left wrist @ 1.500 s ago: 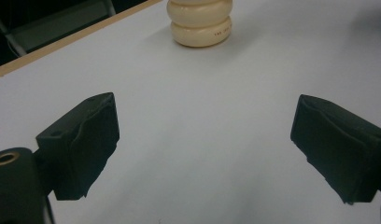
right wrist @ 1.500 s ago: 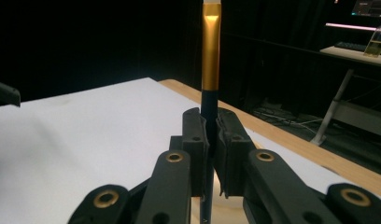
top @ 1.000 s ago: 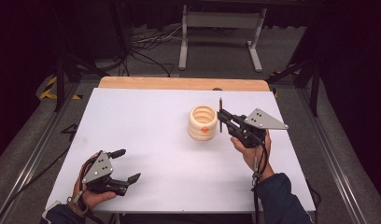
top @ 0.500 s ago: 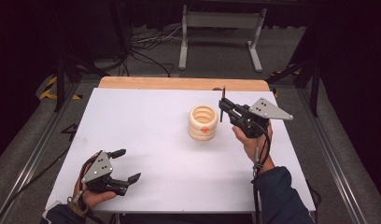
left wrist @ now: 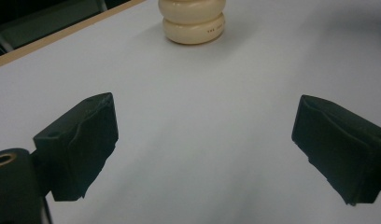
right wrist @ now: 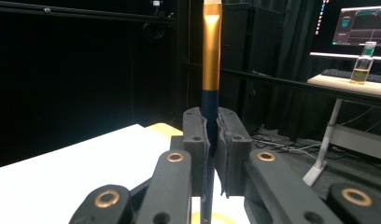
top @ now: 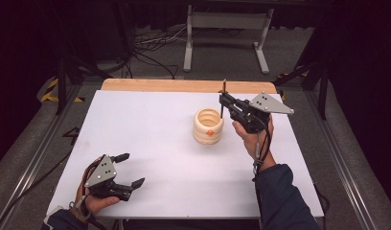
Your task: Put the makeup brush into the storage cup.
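Raised slightly since earlier: right hand-held gripper (top: 224, 102) clamped on upright brush (right wrist: 210, 70), just right of cream holder (top: 208, 125) toward bench's far edge; left hand-held gripper (top: 131, 170) wide, well apart.

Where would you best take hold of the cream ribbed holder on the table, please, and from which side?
Grip the holder across its ribbed wall from above or from the person's side. It stands upright, and a groove between ribs should seat the pads. The open left gripper is free; the right gripper holds a brush.

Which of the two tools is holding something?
The right tool, beside the cream holder, pinches an upright brush. The left tool is open, holding nothing.
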Motion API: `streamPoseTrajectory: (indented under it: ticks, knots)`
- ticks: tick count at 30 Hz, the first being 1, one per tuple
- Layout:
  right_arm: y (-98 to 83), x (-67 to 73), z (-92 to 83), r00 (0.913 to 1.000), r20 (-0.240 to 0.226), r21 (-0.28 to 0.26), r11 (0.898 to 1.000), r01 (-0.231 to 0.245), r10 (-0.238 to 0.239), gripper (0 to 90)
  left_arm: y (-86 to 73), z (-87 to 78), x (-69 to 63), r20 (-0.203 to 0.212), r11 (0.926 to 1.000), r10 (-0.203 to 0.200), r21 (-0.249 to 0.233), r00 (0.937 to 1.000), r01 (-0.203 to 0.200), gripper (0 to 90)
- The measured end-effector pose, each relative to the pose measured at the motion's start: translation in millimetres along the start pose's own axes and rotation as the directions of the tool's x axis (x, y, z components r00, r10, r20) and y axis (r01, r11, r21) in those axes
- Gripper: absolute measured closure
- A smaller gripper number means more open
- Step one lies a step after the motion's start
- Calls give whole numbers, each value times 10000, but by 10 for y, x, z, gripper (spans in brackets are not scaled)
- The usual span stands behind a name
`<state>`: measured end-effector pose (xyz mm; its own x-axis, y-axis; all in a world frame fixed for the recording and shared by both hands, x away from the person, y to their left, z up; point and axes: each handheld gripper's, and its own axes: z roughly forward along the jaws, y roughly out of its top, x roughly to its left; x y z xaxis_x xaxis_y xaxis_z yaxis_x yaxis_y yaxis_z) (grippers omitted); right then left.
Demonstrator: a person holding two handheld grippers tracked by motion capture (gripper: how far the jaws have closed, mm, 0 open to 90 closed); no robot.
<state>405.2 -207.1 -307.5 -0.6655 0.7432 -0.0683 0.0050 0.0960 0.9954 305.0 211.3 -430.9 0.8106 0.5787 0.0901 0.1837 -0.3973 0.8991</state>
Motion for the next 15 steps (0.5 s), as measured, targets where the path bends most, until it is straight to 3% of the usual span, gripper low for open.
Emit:
streamPoseTrajectory:
  ticks: [15]
  knots:
    - [50,-24,180,9999,29,-111,9999,-114,114,838,2,-6,10,39,10000,17,-40,10000,-17,72]
